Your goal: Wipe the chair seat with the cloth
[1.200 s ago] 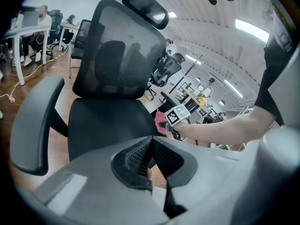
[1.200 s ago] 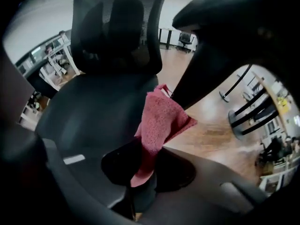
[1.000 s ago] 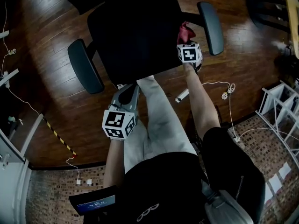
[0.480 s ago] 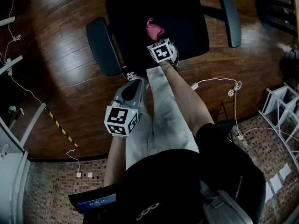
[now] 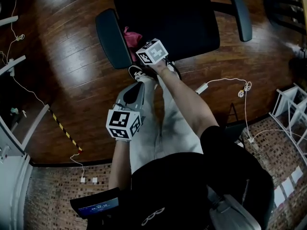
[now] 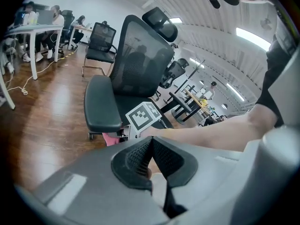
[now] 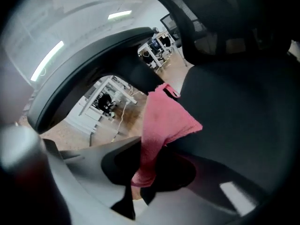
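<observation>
My left gripper (image 6: 150, 149) hangs idle at 6 o'clock from the chair, jaws clenched on nothing. My right gripper (image 7: 149, 172) grasps the pink cloth (image 5: 130, 36) at the chair seat's (image 5: 168, 18) 8 o'clock edge, just beside the armrest (image 5: 109, 38). I'd judge wiping is underway, and the 3 o'clock side probably remains.

Armrest (image 5: 110, 40) hems cloth (image 5: 130, 36) (seemingly touching).
</observation>
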A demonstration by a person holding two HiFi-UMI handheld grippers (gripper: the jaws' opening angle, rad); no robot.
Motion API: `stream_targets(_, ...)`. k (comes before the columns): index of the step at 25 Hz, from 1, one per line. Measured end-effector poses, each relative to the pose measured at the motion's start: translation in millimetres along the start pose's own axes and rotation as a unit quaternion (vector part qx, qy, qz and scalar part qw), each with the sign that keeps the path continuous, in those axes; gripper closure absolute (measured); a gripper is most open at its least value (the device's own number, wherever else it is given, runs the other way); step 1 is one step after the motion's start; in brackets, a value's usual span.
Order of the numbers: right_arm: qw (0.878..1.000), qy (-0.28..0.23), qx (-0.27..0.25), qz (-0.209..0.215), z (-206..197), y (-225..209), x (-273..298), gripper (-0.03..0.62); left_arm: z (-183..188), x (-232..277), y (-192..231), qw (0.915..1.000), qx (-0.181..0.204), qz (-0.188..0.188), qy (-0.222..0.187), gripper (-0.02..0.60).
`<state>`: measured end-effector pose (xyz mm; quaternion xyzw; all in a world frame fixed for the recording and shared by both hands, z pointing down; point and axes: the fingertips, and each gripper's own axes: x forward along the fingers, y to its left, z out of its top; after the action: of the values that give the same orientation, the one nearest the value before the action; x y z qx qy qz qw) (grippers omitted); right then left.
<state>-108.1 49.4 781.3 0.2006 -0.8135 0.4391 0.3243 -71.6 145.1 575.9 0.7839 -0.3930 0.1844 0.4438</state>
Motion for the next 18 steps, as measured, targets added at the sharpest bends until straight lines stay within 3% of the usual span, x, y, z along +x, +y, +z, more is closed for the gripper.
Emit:
stream_targets(2, 1.0, 0.007, -0.002, 0.021, -5.2, 3.8, 2.2, 0.53, -4.6, -2.1, 1.4, 0.9999, -0.005, 0.009, 0.0, 0.588)
stream_targets(5, 1.0, -0.006, 0.015, 0.005, -16.0, -20.3, -13.3, 0.53, -10.6, 0.4, -6.9, 0.9997, -0.015, 0.021, -0.003, 0.588)
stream_targets(12, 0.991, 0.016, 0.04, -0.124, -53.1, -128.4, -90.9, 0.53, -15.9, 28.9, -48.4, 0.9995, -0.025, 0.017, -0.008, 0.588)
stream_targets(18, 0.98, 0.018, 0.047, -0.194, -85.2, -203.3, -169.3, 0.53, -20.2, 57.7, -93.5, 0.9998, -0.018, 0.005, 0.001, 0.588)
